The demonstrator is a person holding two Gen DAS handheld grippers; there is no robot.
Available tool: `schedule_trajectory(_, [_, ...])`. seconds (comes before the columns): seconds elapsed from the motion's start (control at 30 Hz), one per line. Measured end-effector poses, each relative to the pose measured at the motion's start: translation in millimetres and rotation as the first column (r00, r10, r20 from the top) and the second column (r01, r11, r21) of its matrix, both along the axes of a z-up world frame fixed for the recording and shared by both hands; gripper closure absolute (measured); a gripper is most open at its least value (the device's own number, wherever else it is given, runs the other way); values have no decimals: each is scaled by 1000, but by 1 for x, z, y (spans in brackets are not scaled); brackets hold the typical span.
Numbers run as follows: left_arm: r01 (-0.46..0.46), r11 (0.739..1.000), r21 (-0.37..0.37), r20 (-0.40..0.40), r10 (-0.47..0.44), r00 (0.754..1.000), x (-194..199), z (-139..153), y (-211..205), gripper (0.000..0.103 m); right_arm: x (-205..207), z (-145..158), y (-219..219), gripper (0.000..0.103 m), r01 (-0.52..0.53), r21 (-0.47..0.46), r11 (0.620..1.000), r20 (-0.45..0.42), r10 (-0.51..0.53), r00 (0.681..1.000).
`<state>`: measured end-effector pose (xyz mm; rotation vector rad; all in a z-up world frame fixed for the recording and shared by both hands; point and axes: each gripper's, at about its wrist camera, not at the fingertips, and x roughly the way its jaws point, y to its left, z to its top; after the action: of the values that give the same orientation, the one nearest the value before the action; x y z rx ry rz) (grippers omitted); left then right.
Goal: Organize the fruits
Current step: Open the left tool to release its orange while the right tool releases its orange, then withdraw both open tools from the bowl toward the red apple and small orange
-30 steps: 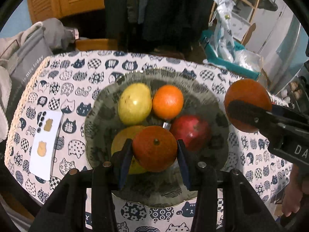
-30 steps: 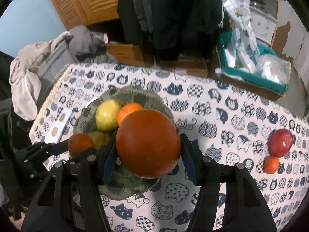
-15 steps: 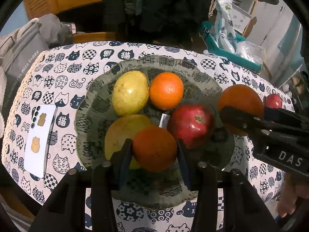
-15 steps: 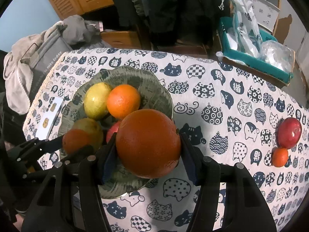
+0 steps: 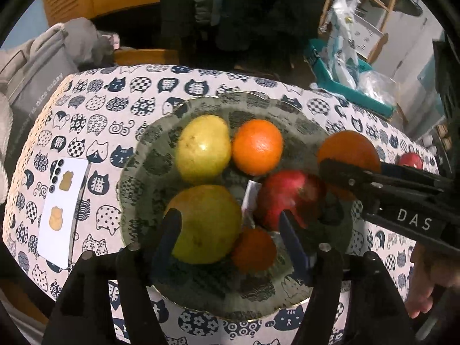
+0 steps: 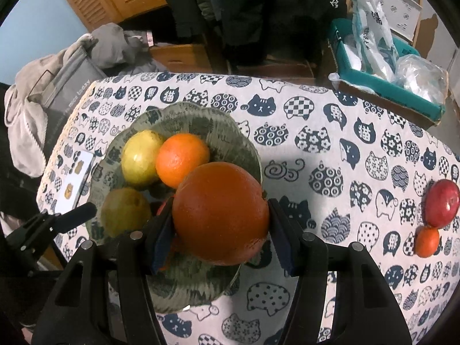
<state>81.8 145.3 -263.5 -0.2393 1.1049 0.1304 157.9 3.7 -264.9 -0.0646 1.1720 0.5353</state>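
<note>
Left gripper (image 5: 230,233): fingers are spread wide, nothing pinched; a small orange (image 5: 253,248) lies between them on the bowl floor, apart from both pads and touching the large yellow-green fruit (image 5: 205,224) just beside the left finger.
Right gripper (image 6: 220,230): pressed onto a large orange (image 6: 220,212), which is pinched at its widest part and held above the near-right part of the bowl (image 6: 201,115).
Ahead of left gripper: a red apple (image 5: 287,195), then a second yellow-green fruit (image 5: 202,148) and a bright orange (image 5: 257,146) are seen further in; a white slip (image 5: 248,198) shows between the fruits.
Free space: judged to be only the near-right bowl floor, just under the held orange.
Step in hand: the large orange is judged ready to be lowered into that gap.
Technique: it should be lowered until supported by the bowl, and only then should the jaws be parted; release from height risks a roll over the rim.
Clearance: the left gripper should be drawn back first, as its fingers crowd the same spot.
Far right of right gripper: a red apple (image 6: 441,202) and a small orange (image 6: 427,241) lie on the cat-print cloth (image 6: 316,149), touching, not yet collected.
Far left: a phone (image 5: 61,211) lies on the cloth.
</note>
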Motion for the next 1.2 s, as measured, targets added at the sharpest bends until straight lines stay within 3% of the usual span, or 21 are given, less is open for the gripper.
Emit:
schedule_trajectory(0.33, [-99,994,-41,0,99,995,10,-3,32,31,17,-6,14,40,-33,-35,999,-3,33,999])
schedule_trajectory(0.83, [-122,992,-40,22,123,992,9,7,41,31,17,7,24,35,-66,-38,997,30,67,997])
schedule_trajectory(1.2, [-110,993,-39,87,113,990,2,40,34,31,1,47,12,31,-26,-111,993,175,46,983])
